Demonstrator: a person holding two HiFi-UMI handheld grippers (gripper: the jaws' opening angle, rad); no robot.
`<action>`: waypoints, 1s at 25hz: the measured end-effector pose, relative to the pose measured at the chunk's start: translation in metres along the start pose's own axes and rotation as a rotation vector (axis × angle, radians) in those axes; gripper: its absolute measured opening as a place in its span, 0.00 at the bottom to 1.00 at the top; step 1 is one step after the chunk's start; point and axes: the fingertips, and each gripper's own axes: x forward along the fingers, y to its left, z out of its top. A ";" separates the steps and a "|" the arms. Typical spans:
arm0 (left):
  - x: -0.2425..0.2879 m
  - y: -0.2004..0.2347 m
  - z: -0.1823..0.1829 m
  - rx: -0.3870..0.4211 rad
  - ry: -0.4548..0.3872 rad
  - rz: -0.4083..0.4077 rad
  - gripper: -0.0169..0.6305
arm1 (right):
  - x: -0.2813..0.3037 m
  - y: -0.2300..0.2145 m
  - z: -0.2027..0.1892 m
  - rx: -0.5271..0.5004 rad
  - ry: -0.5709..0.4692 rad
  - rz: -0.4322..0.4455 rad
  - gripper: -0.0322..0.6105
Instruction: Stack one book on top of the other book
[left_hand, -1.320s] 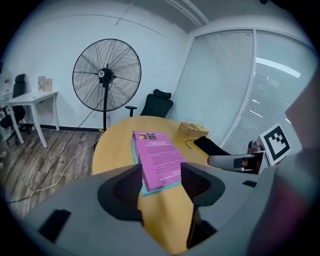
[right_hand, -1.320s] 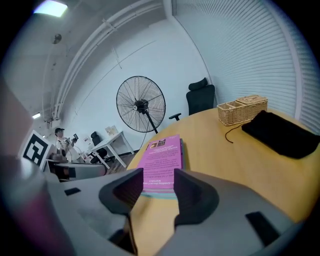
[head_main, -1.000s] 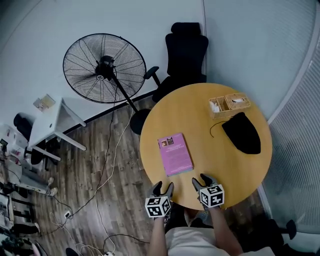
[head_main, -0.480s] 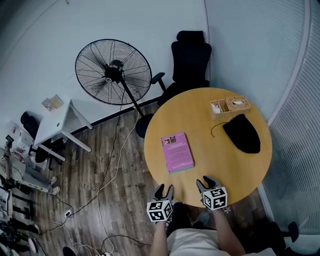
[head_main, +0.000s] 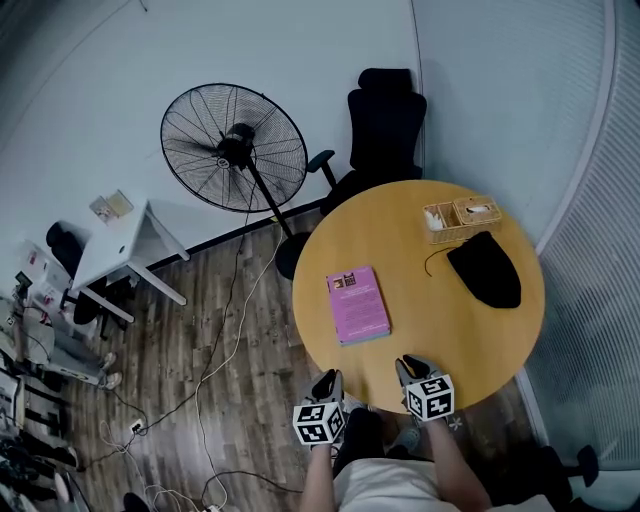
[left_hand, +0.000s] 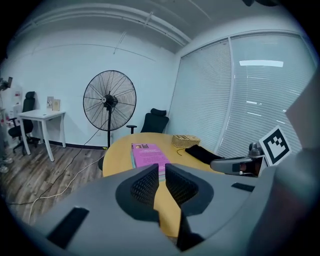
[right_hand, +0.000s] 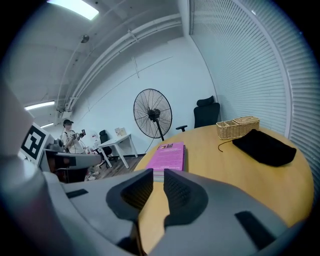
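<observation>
Pink book (head_main: 357, 304): lies flat on the round wooden table (head_main: 455, 345), left of middle, cover up, long side pointing away from the person.
Lower book (left_hand: 133, 159): thin greenish edge peeks out under the pink book in the left gripper view; looks already stacked, edges roughly lined up.
Left gripper (head_main: 326, 381): hangs at the near table edge, just short of the stack, touching nothing. Jaws have just been closing and now stand nearly together with a narrow slit left and nothing between them; only the books far off show through the slit.
Right gripper (head_main: 409, 366): sits over the near edge of the table, right of the left gripper and apart from the books. Jaws have just been closing, almost together, thin gap, empty.
Basket (head_main: 460, 217): wicker, at the far right of the table, well apart from the books.
Black pouch (head_main: 485, 268): lies just in front of the basket, cord trailing to its left.
Fan (head_main: 233, 147): stands on the wood floor beyond the table's left side.
Office chair (head_main: 385, 120): black, behind the table against the wall.
White desk (head_main: 125, 245): far left on the floor.
Person (right_hand: 71, 137): stands in the background of the right gripper view.
</observation>
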 end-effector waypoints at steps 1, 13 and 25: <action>0.000 -0.001 0.000 -0.004 -0.002 -0.010 0.11 | 0.001 0.001 0.000 -0.005 0.001 0.004 0.16; 0.001 0.001 0.004 -0.037 -0.023 -0.040 0.07 | -0.001 0.004 0.005 -0.009 -0.027 0.015 0.08; 0.002 0.001 0.007 -0.014 -0.018 -0.040 0.07 | -0.005 0.006 0.006 -0.008 -0.027 -0.001 0.08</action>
